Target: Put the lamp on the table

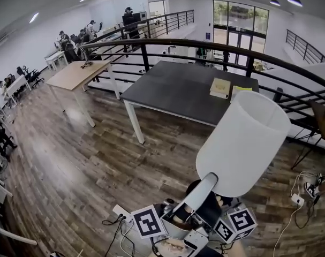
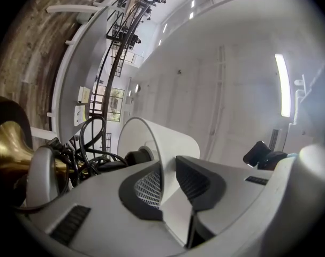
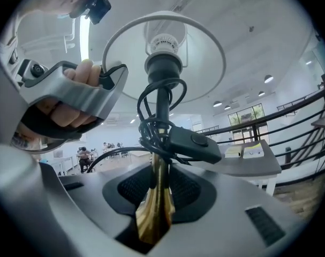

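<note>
Left gripper [image 2: 167, 183]: jaws closed on the lower rim of the lamp's shade [image 2: 165, 143], thin white wall pinched between the ribbed dark pads. Right gripper [image 3: 156, 189]: jaws clamped on the brass stem [image 3: 154, 210], low down where it begins to flare.

Position: the lamp [image 1: 245, 143] is carried in the air, tilted, at the bottom right of the head view. It is over the wood floor [image 1: 71, 165] and well short of the dark table [image 1: 173, 90].

Progress, as I judge it: pick-up is done and the carry is under way. What is left is closing the gap to the table, standing the lamp upright on its base on a bare part of the top, and letting go. Two books [image 1: 221, 87] lie near the table's far right edge; the near side looks free.

Materials:
- Shade: smooth matte white, tapered drum, thin-walled, open at both ends. Probably flexes under a pinch.
- Stem: polished brass, slim, widening into a bell-shaped foot [image 2: 9, 146]. Likely slick against the pads.
- Socket: black, with a white bulb [image 3: 162, 42].
- Cord [image 3: 151, 125]: black, looped loosely round the stem, with a chunky inline switch [image 3: 194, 143]. It could snag or trail when the lamp is set down.
- Table: flat dark grey top on white legs.
</note>
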